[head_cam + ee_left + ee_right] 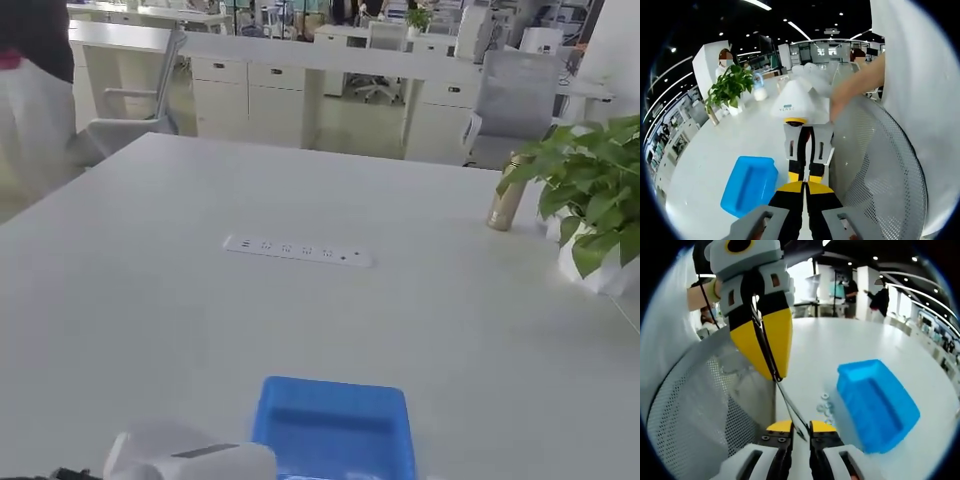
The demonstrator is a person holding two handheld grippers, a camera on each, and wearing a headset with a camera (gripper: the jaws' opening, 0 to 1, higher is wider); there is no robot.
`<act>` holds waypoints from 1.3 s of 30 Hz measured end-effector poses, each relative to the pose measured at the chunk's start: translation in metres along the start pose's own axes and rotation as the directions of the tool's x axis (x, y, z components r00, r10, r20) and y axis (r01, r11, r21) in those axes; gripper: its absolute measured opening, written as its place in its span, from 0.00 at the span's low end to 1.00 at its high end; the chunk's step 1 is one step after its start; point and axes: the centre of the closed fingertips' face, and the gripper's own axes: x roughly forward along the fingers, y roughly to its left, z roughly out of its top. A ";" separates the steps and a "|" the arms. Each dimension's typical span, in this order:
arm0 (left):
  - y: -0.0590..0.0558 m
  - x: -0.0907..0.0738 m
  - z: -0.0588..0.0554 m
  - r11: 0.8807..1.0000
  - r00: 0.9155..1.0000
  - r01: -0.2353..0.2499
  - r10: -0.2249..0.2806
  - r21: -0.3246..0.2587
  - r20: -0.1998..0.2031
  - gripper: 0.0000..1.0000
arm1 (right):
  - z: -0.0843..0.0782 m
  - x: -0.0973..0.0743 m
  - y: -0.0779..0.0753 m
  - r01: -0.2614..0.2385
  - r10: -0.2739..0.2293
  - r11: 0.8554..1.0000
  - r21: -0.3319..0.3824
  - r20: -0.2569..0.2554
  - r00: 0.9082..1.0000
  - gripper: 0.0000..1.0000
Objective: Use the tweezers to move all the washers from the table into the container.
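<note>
Beside rectangular blue container [875, 402] | small round metal washers [824, 406] | thin tweezers [789, 407]

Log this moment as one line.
left gripper: shut on tweezers | right gripper: fingers flank tweezers tip, grip unclear | washers: on table beside container

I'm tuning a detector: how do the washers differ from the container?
The washers are small, silvery, flat rings, several in a cluster; the container is one large, bright blue, open rectangular tub with raised walls. Both rest on the white table, side by side.
</note>
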 end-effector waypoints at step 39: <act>0.041 -0.015 -0.031 0.998 0.996 -0.034 0.029 -0.053 -0.085 0.00 | 0.026 0.042 -0.022 -0.041 0.039 0.999 0.028 0.069 0.997 0.09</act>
